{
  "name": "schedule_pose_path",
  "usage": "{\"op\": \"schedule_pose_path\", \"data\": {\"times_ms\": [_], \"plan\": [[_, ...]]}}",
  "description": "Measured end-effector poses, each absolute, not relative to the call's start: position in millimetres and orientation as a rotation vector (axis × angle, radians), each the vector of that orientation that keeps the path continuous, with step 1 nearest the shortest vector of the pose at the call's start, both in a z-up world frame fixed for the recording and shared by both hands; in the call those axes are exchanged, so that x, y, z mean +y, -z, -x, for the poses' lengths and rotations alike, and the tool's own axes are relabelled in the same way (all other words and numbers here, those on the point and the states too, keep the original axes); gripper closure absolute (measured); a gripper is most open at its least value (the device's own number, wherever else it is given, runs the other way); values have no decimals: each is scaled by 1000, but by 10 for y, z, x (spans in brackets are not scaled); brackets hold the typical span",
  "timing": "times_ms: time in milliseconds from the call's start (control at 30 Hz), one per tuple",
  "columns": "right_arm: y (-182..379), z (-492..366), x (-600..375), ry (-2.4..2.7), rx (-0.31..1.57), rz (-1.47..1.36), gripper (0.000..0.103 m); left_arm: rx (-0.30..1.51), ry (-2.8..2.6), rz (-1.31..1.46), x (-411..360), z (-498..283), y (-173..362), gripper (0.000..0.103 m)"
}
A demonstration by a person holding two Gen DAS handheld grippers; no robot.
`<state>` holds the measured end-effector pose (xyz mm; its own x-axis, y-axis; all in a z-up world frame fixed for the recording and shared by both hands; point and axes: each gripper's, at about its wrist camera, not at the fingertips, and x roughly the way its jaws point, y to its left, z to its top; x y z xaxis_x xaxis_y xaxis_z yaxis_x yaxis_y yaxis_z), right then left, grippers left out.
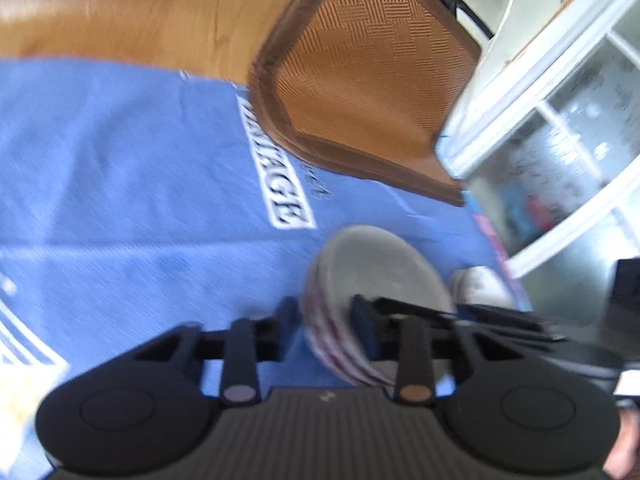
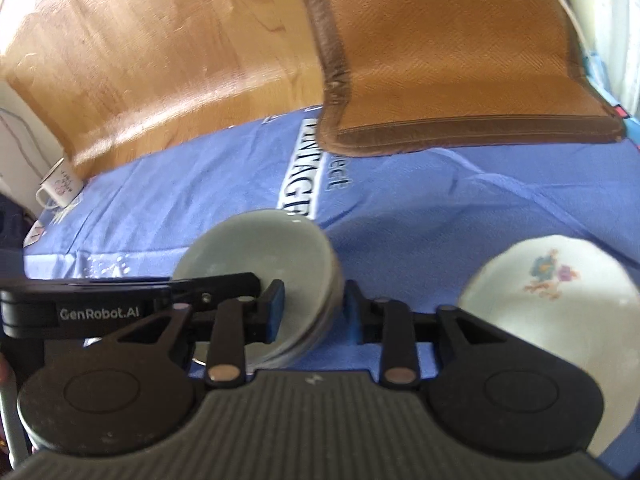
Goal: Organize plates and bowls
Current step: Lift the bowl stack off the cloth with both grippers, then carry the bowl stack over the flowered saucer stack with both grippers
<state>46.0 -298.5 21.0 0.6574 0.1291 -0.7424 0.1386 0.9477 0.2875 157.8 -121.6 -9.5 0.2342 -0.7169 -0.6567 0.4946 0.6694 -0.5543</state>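
Left wrist view: the left tool (image 1: 326, 326) straddles the rim of a bowl (image 1: 376, 272) with red stripes on its outer wall. One blue pad sits outside the wall and one inside, and with the blur I cannot tell whether they press the rim or only bracket it. The bowl lies on a blue cloth (image 1: 120, 184), nearer the camera than the brown woven mat (image 1: 360, 80) that overlaps the cloth's far edge. Just beyond the bowl, away from the mat, a pale dish edge peeks out, too blurred to name.

Right wrist view: the right tool (image 2: 316, 308) also has its pads on either side of the grey-green bowl (image 2: 256, 248) rim, apparently not yet closed, with the other tool's black body reaching in from the side. A white plate with flowers (image 2: 556, 292) rests on the cloth just beside the bowl, on the mat's near side. A mug (image 2: 60, 186) stands far off at the cloth's corner.

The bowl looks glazed ceramic: stiff, fairly heavy, slippery and breakable. The rim is probably the best hold, pinched squarely, one pad inside.
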Motion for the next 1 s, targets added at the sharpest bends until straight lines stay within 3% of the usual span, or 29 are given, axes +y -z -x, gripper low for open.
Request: {"op": "schedule_pose_path", "data": {"times_ms": [633,867,1000], "plan": [[-271,-371,-2865,-29,845,-405,76,1007,729,258,-995,-1355,-46,75],[-205,-386,-2850,-28,875,-417,75,1038,729,305,-940,-1385,104,67],[-206,-337,-2836,-25,861,-411,77,1028,739,316,-923,-1342,95,73]]}}
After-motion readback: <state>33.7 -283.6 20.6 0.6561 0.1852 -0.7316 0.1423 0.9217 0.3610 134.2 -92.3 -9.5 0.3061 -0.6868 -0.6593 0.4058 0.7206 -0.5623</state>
